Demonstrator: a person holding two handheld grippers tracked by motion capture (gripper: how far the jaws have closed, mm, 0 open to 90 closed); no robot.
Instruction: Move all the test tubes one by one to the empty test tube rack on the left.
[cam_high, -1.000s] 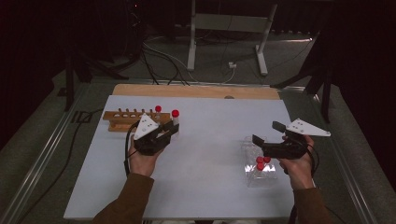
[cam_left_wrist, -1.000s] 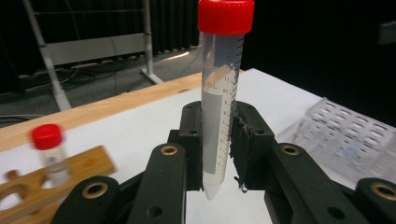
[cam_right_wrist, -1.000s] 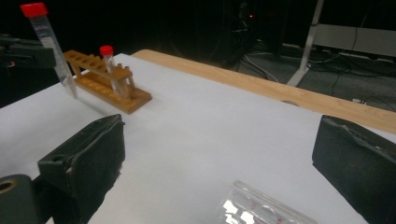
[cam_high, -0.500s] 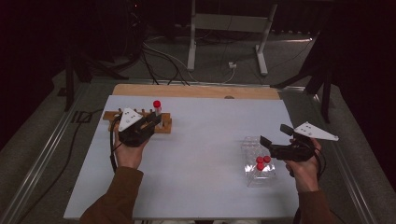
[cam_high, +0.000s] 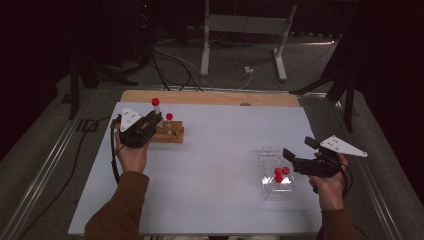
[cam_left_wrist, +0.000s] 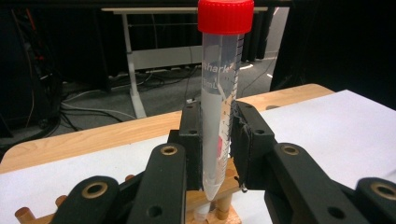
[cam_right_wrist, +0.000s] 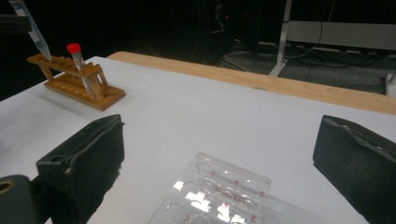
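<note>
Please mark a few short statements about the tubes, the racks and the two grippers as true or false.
1. The left gripper is shut on a red-capped tube. True.
2. That tube lies flat on the table. False: it is upright, tip just above the wooden rack.
3. One capped tube stands in the wooden rack. True.
4. The right gripper holds a tube. False: its jaws stand open with nothing between them, by the clear plastic rack.
5. The clear rack holds no tubes. False: red caps show in it.
</note>
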